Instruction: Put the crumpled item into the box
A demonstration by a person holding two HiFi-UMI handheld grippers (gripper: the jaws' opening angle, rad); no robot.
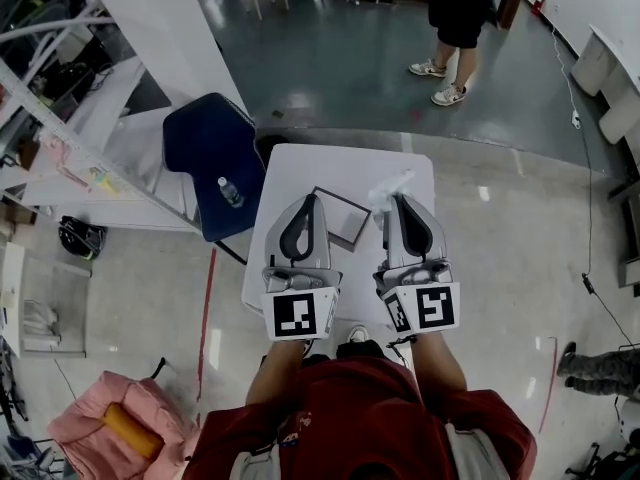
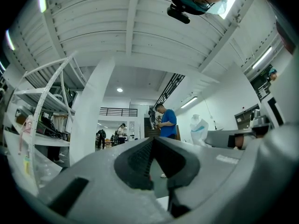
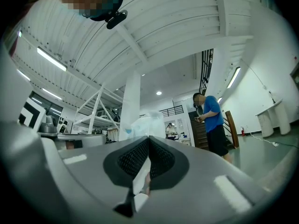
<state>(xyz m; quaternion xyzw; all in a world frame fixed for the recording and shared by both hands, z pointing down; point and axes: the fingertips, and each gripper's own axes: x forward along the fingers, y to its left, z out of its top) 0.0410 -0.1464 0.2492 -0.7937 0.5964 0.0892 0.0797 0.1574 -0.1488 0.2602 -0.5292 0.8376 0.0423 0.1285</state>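
Note:
A crumpled clear plastic item (image 1: 390, 185) sticks up from the tip of my right gripper (image 1: 397, 201), which is shut on it above the small white table (image 1: 290, 173). In the right gripper view the plastic (image 3: 145, 123) rises just past the closed jaws of the right gripper (image 3: 148, 138). The box (image 1: 337, 217), a shallow dark-rimmed tray with a grey inside, lies on the table between the two grippers. My left gripper (image 1: 308, 201) is shut and holds nothing, its tip over the box's left edge. Both grippers point upward. The left gripper view shows the plastic (image 2: 199, 130) beyond the closed left gripper (image 2: 153, 139).
A dark blue chair (image 1: 205, 148) with a water bottle (image 1: 230, 192) on it stands left of the table. A person (image 1: 455, 28) stands on the far floor. Shelving (image 1: 60, 88) fills the left side, a pink bag (image 1: 130, 428) lies at lower left, and white furniture (image 1: 610, 78) lines the right.

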